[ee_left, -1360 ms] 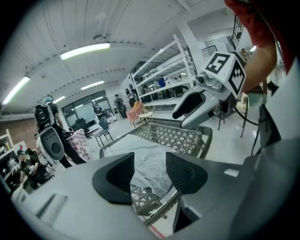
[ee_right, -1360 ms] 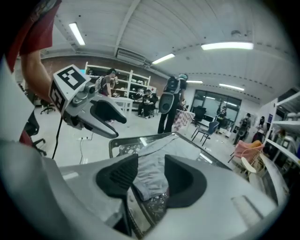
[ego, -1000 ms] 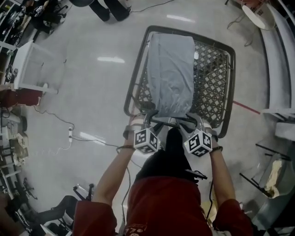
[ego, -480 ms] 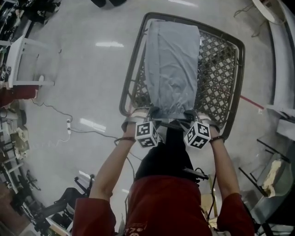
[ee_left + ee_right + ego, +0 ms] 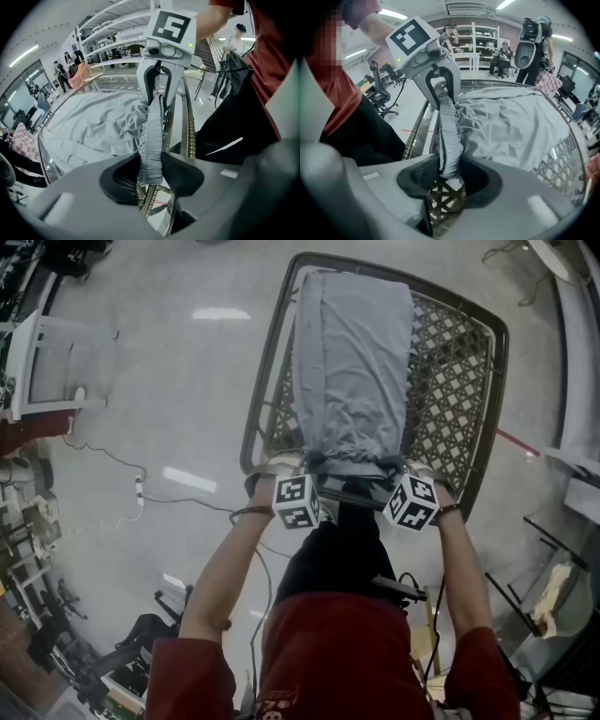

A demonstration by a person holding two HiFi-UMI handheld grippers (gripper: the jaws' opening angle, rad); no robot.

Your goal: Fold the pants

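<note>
Lab: storage shelves, office chairs, floor cables.

I see a dark lattice worktop standing on a pale glossy floor. A cable trails across the floor to a white power strip, with a white rack at left and a red line at right. Shelving lines the far wall.

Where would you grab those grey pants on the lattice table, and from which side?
At the gathered waistband, one corner per gripper, coming down from the person's side. It is a thick band at the near edge of the table; the legs lie flat. The left gripper and right gripper are closing their jaws on it.
</note>
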